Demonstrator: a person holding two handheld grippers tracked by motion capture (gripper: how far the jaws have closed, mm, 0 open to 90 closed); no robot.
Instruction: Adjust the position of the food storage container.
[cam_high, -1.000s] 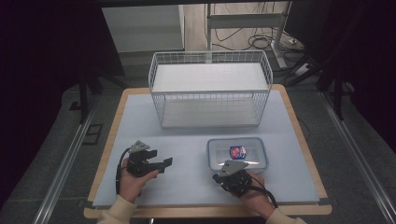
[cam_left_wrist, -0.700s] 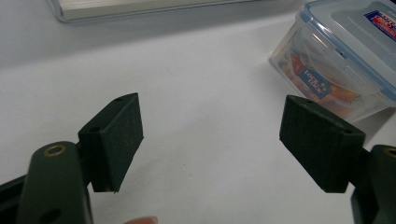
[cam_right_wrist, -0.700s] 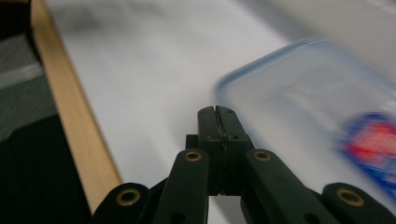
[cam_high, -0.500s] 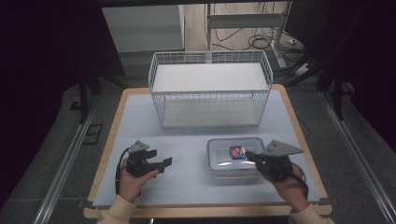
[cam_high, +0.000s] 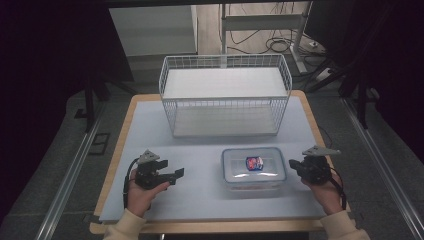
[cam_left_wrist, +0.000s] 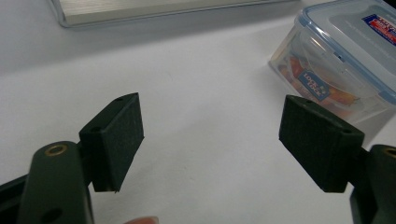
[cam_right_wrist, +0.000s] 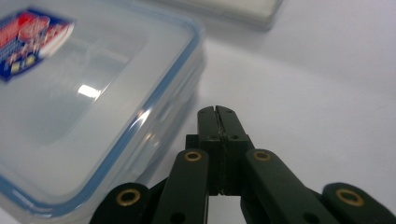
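On the table (cam_high: 200, 140) in front of the wire basket (cam_high: 225, 95), lidded container (cam_high: 254, 169) sits ungrasped between left gripper (cam_high: 172, 176), jaws apart, and right gripper (cam_high: 296, 167), jaws together; likely approach step, next needs right jaws opening.

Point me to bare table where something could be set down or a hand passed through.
Free: the strip between the left gripper and the lidded container; the left stretch of table beside the wire basket; the front edge below the container. Tight: the gap between the container and the right gripper, and between basket and container.
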